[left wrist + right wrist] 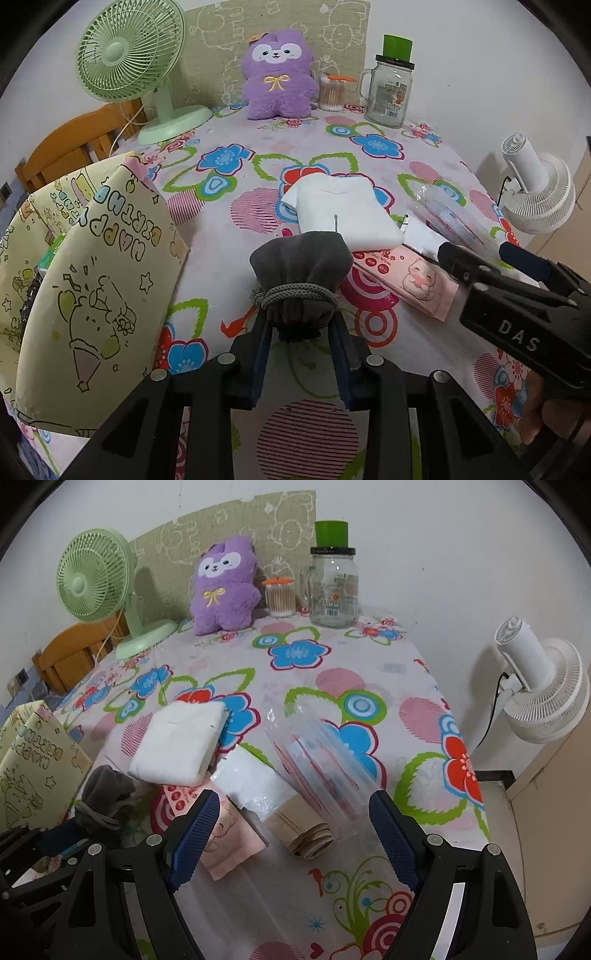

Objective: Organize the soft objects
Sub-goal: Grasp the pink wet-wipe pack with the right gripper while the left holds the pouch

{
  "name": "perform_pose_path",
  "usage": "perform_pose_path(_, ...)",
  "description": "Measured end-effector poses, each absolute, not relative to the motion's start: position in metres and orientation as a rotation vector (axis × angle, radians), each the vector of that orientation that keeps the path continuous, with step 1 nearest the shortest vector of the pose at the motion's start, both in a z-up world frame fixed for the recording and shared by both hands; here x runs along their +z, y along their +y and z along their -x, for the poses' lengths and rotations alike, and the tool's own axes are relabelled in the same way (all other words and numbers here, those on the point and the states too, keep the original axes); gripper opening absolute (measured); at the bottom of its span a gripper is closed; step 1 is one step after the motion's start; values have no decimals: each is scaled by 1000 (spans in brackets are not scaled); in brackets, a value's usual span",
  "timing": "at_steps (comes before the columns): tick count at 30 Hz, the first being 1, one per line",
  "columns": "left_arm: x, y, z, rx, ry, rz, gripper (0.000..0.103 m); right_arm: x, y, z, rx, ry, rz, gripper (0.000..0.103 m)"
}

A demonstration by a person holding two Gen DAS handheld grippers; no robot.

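Observation:
My left gripper (pixel 300 326) is shut on a grey drawstring pouch (pixel 300 271), held just above the flowered tablecloth; the pouch also shows in the right wrist view (pixel 105 794). A folded white cloth (pixel 345 212) lies beyond it, also seen in the right wrist view (pixel 181 742). A pink tissue pack (pixel 410 278) lies to the right. My right gripper (pixel 293 812) is open over a clear plastic bag (pixel 317 753), a folded beige cloth (pixel 306 836) and the pink pack (pixel 229 834). It shows in the left wrist view (pixel 491 254) too.
A yellow birthday gift bag (pixel 92 280) stands open at the left edge. At the back stand a green fan (pixel 129 55), a purple plush (pixel 277 77), a cotton swab box (pixel 331 92) and a glass jar (pixel 389 92). A white fan (pixel 543 690) is off the table's right side.

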State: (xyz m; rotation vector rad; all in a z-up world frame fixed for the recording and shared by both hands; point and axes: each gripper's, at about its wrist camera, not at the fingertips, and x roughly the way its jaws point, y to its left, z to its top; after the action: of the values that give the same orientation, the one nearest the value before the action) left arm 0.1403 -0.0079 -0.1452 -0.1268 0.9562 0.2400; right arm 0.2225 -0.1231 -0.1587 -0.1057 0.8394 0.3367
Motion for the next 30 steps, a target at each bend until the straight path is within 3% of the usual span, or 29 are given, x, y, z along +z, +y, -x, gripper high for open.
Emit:
perform_pose_path(22, -145, -5, -134, 234, 964, 152, 31, -180, -97, -211, 492, 911, 219, 84)
perform_pose_path(25, -145, -6, -133, 230, 965, 153, 31, -178, -97, -215, 491, 903, 219, 75)
perform_pose_path(30, -144, -5, -132, 234, 963, 161, 31, -176, -101, -215, 499, 900, 201, 50)
